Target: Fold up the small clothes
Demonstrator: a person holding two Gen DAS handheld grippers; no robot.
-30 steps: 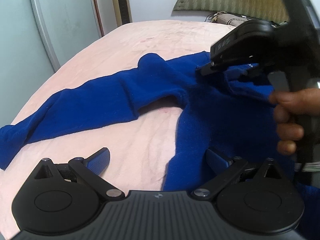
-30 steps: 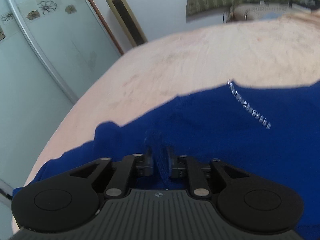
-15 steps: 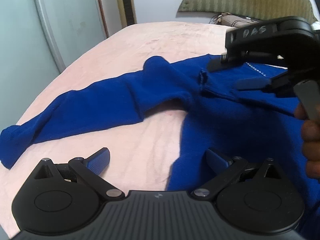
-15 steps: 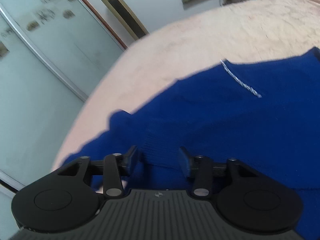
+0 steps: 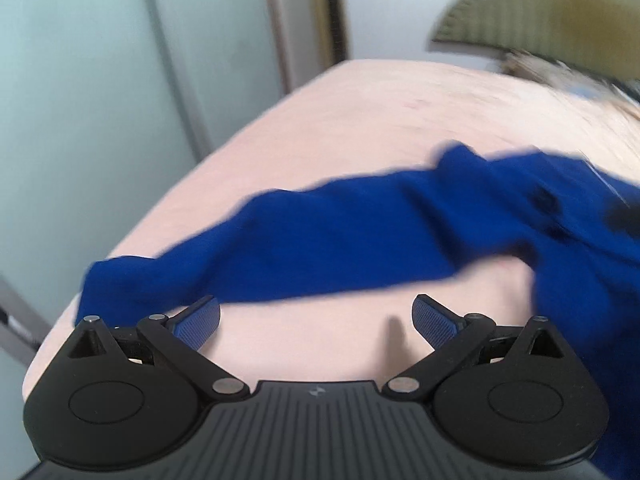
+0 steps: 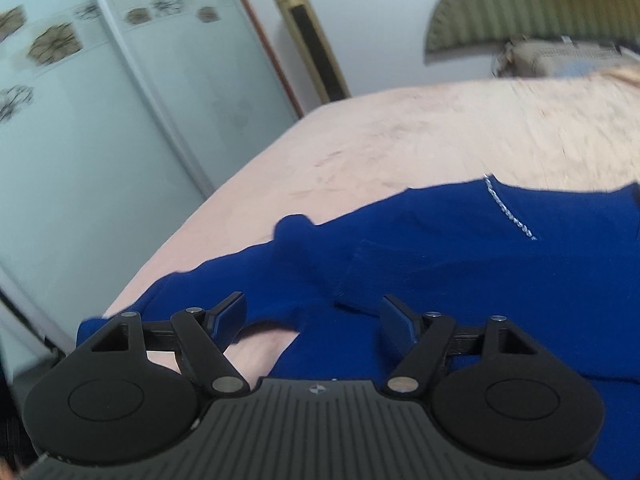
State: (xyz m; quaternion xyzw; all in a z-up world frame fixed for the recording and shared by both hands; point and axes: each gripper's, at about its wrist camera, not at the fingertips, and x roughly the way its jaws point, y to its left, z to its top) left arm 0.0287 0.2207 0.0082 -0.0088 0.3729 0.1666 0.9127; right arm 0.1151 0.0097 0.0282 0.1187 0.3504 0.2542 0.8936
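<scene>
Across a pale pink bedcover (image 5: 392, 120) lies a royal-blue knitted garment (image 5: 340, 240), spread flat with one long sleeve (image 5: 208, 268) stretched toward eight o'clock in the left wrist view, cuff close to the bed's near left edge. Left gripper (image 5: 316, 320) hovering with blue-padded fingertips (image 5: 200, 320) spread wide, nothing clamped between them, only bare pink cover in the gap; sleeve edge just beyond the left pad at eleven o'clock, garment body off to three o'clock. Picture smeared by motion blur. Right gripper (image 6: 312, 320) above the garment (image 6: 480, 272), jaws opening, dark blue pads (image 6: 396, 324) apart and pressing on nothing, blue fabric and a sliver of pink cover (image 6: 400, 148) lying under the gap. Folded flap with a ribbed edge (image 6: 400, 264) just past the right pad at one o'clock; short line of white stitching (image 6: 508, 212) farther out at two o'clock near the garment's far edge. Rounded bump of cloth (image 6: 296, 228) at twelve o'clock. Behind the bed: frosted glass sliding doors with flower prints (image 6: 100, 92) at ten o'clock, tall gold-coloured column unit (image 6: 312, 44) at twelve, olive-green ribbed headboard (image 6: 532, 4) at two
</scene>
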